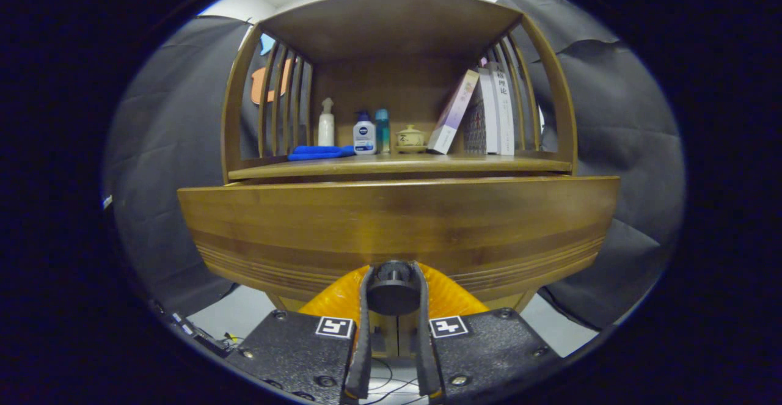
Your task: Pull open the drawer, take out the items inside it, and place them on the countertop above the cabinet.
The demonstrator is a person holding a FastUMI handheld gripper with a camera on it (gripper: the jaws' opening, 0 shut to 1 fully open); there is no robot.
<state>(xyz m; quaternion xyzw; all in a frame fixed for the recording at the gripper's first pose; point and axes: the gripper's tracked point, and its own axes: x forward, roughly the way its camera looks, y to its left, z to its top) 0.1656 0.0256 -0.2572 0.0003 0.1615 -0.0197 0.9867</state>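
A wooden cabinet stands close in front of me. Its drawer front (397,228) spans the width just ahead of my fingers and looks pulled out a little from the cabinet body. My gripper (393,280) is shut on the drawer's round dark knob (393,292), one finger pressing on each side of it. The inside of the drawer is hidden behind its front. Above the drawer runs the countertop (403,162), the wooden shelf surface under an arched top.
On the countertop stand a white pump bottle (326,125), a white-and-blue bottle (364,134), a teal bottle (382,130), a small lidded cup (410,138), a blue cloth (321,152) and leaning books (482,115). Slatted sides (284,102) enclose the shelf.
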